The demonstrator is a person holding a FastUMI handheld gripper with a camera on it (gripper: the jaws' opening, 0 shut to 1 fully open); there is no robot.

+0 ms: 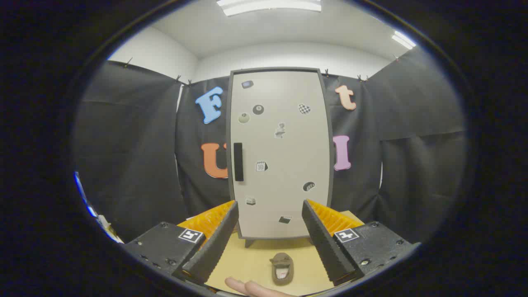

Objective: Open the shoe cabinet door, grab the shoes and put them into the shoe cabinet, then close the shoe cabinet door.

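Beyond the fingers, at the far side of the table (255,258): shoe cabinet (280,152), upright, door shut, dark handle (238,161) on its left edge, small stickers scattered over the front. Nearer, between the fingers: one shoe (282,268) flat on the table. Gripper (270,210) released, fingers spread wide, grasping nothing. Fingertips of a hand (251,287) just near of the shoe.

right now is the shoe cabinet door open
No, the door sits flush and shut, its handle untouched beyond the open gripper.
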